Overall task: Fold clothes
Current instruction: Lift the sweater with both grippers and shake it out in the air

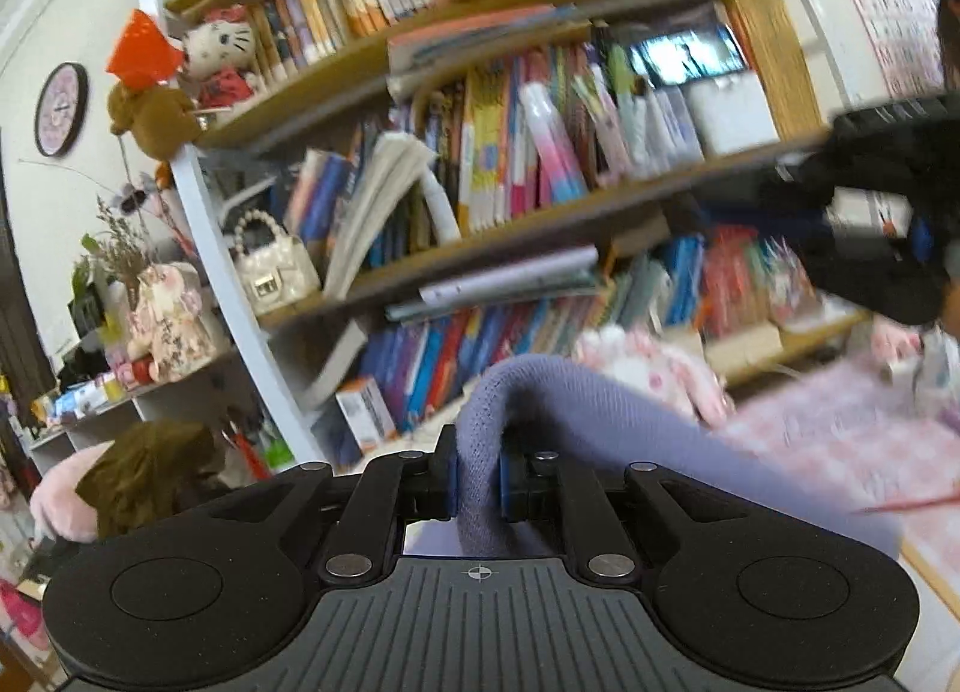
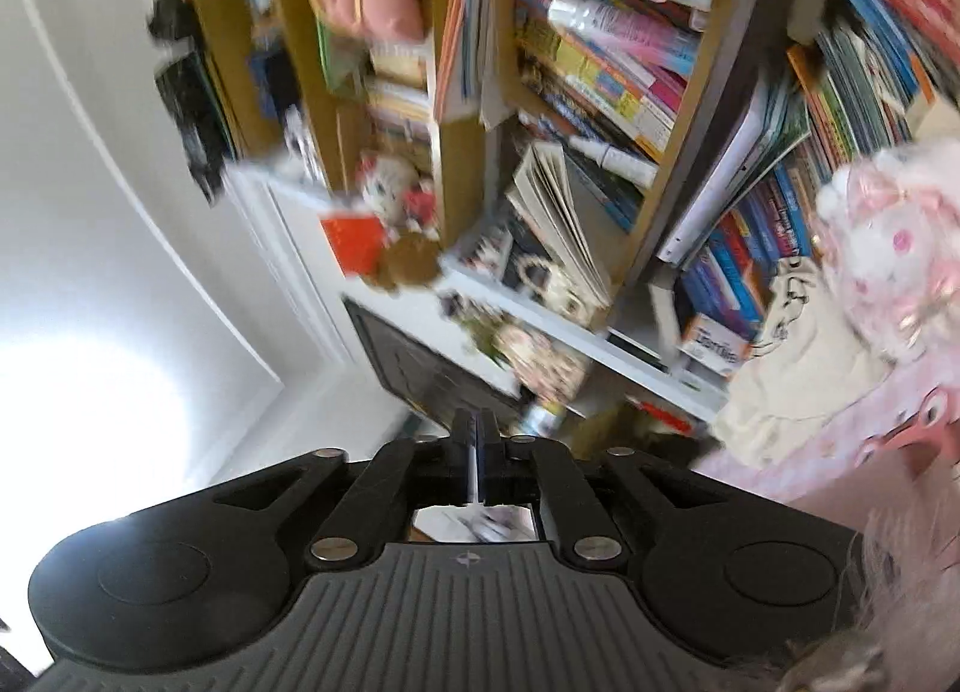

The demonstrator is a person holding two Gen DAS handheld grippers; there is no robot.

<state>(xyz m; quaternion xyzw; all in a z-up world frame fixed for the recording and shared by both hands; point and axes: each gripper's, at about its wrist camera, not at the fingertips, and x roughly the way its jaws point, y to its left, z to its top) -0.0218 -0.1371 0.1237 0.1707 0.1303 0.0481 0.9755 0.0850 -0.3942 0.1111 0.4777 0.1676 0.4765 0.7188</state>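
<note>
Left claw [image 1: 478, 479] grips a lavender garment [image 1: 600, 422] by a thick rolled fold, lifted clear before the bookshelf [image 1: 540, 224], cloth draping right toward the pink bed [image 1: 840, 428]. Right claw [image 2: 477, 464], pressed together and empty, points at open wall [image 2: 90, 212] beside the shelves.

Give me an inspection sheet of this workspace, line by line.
Surface: pink checked bedding, partly blurred.
Job's things: lavender garment, a fold of it clamped in the left gripper, the rest trailing to the right.
Clutter: pink-and-white plush toy and cream cloth beside the bedding.
Grippers: left shut on the garment; right gripper shut, nothing seen between its fingers.
Cables: nothing seen.
Surroundings: crowded bookshelf, wall clock, cream handbag.
</note>
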